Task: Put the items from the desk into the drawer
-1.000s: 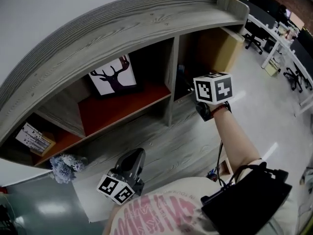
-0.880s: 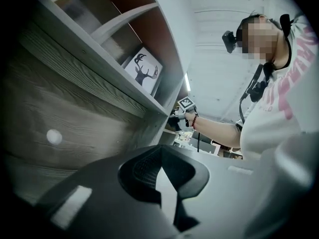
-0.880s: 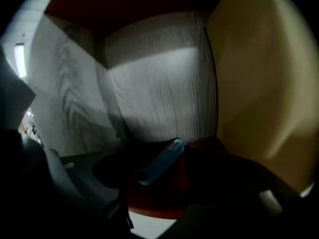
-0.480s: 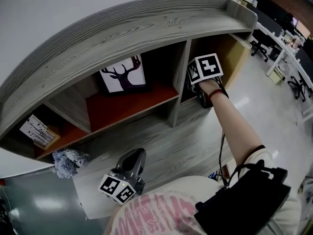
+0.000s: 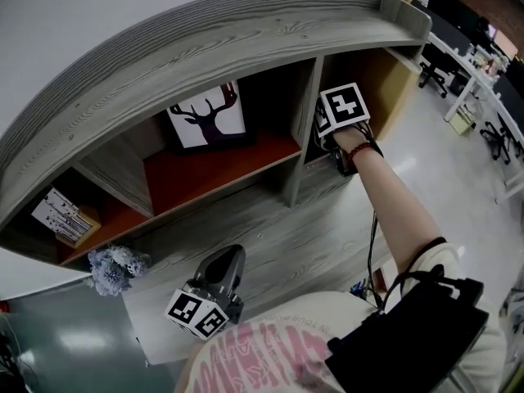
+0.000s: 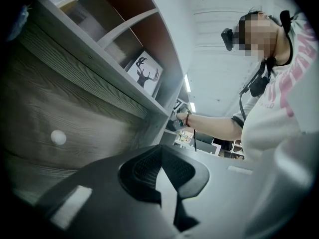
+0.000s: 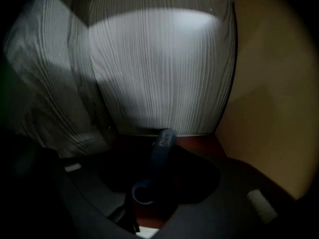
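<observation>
My right gripper (image 5: 328,141) reaches into the dark right-hand cubby of the grey wooden hutch (image 5: 246,35), and only its marker cube and the wrist show from above. In the right gripper view a dark blue, slim item with a ring at its near end (image 7: 163,142) lies on the red-brown cubby floor between the jaws of my right gripper (image 7: 159,164). The jaws have just been closing, but the pads still stand apart from the item. My left gripper (image 5: 227,268) hovers shut and empty before the grey drawer front (image 6: 60,108) with its white knob (image 6: 58,137).
A deer picture (image 5: 206,115) leans in the middle cubby. A labelled box (image 5: 59,217) sits in the left cubby, with a bunch of pale flowers (image 5: 115,268) below it. The yellow cubby wall (image 7: 269,98) stands close on the right. Office desks and chairs (image 5: 467,56) stand far right.
The right gripper went from in front of the hutch into the right cubby and tipped downward; it has barely shifted in the last half second. The left gripper stayed put.
</observation>
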